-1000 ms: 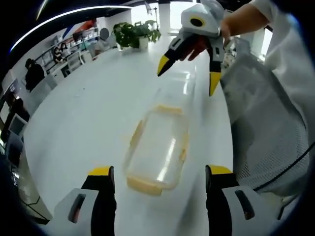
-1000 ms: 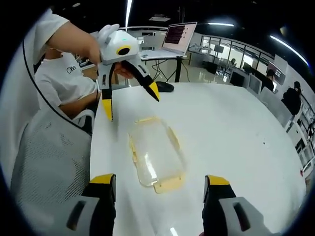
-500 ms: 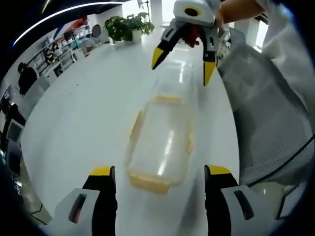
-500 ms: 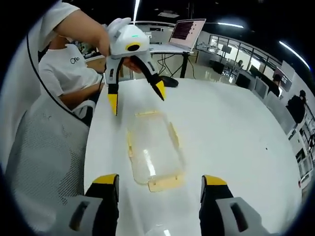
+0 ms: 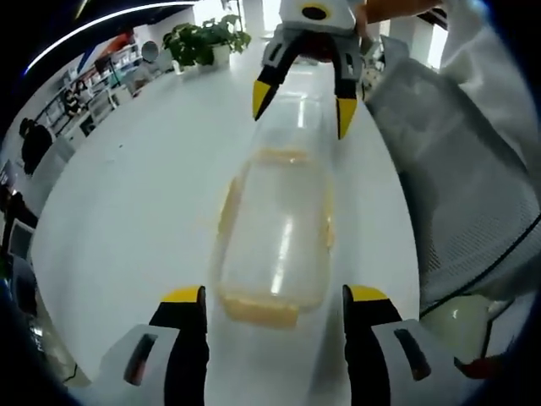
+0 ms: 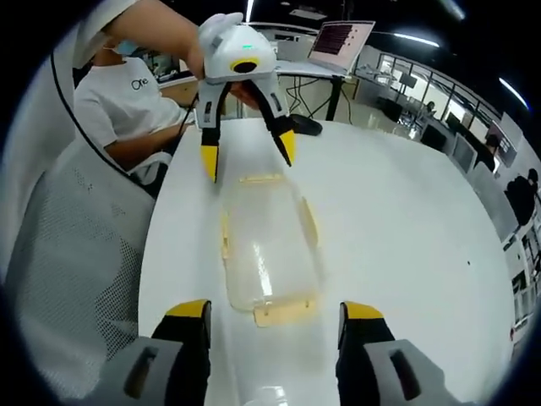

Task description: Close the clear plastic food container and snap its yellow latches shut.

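Left gripper view
Left gripper: its two yellow-tipped jaws rise from the bottom edge, spread wide with nothing between them.
Container: clear plastic, long and narrow, lying flat on the white table just beyond the jaw tips, its length running away from the camera.
Lid: appears to sit on the container; whether it is fully seated cannot be told.
Yellow latches: one at the near short end, one at the far short end, one along each long side; they look splayed outward, not pressed down.
Right gripper: faces back from the far end, jaws apart, tips hanging just above the container's far end, held by a hand at the top edge.
Mesh chair back: to the right of the table edge.
Potted plant: far end of the table.

Right gripper view
Right gripper: jaws rise from the bottom, wide apart and empty, straddling the near end of the container without touching it.
Latches: near one sticks out flat toward the camera; the side ones flare outward.
Left gripper: jaws parted, tips over the far end.
Laptop: open on a desk behind the table.
Seated person in a white shirt: upper left, beside the mesh chair.
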### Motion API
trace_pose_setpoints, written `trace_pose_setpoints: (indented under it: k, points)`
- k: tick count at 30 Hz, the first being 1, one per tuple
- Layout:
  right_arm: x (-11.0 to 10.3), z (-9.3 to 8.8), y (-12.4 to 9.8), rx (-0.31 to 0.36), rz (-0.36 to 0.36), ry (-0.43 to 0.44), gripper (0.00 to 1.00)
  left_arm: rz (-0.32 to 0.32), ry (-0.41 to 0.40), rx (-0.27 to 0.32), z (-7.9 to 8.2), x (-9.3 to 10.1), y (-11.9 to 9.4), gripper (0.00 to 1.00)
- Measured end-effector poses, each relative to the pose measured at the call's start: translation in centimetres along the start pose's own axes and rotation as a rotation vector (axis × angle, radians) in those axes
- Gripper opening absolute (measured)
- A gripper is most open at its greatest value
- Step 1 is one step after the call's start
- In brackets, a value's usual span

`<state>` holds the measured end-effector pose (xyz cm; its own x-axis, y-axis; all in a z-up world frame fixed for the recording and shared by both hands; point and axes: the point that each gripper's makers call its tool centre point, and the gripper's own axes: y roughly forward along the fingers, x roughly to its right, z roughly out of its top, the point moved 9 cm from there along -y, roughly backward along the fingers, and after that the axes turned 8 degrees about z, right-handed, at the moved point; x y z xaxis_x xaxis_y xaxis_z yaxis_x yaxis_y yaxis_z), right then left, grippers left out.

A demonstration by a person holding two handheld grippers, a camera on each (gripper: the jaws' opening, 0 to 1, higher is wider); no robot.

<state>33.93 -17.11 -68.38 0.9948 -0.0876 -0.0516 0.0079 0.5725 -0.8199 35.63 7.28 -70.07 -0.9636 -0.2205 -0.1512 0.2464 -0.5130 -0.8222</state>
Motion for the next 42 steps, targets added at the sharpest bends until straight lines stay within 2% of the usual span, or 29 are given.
trace_pose_setpoints:
  k: [2, 8, 12, 15, 19, 42]
  points:
    - [0.1, 0.0, 0.2, -0.012, 0.002, -0.013, 0.59, -0.008, 0.025, -0.016, -0.3, 0.0, 0.2, 0.63]
    - [0.9, -0.3, 0.7, -0.051, 0.012, -0.022, 0.54, -0.029, 0.034, -0.039, -0.6, 0.0, 0.5, 0.61]
    - [1.2, -0.5, 0.9, -0.056, 0.02, 0.007, 0.54, -0.037, 0.049, -0.063, -1.0, 0.0, 0.7, 0.6]
    - [1.4, -0.6, 1.2, -0.076, 0.026, -0.012, 0.53, -0.041, 0.054, -0.067, -1.1, -0.2, 0.8, 0.58]
    - [1.4, -0.4, 1.3, -0.065, 0.041, -0.01, 0.49, -0.036, 0.069, -0.073, -1.2, -0.4, 1.0, 0.54]
    - [2.1, -1.5, 2.9, -0.156, 0.085, -0.065, 0.45, -0.076, 0.081, -0.096, -1.5, -0.8, 1.8, 0.47]
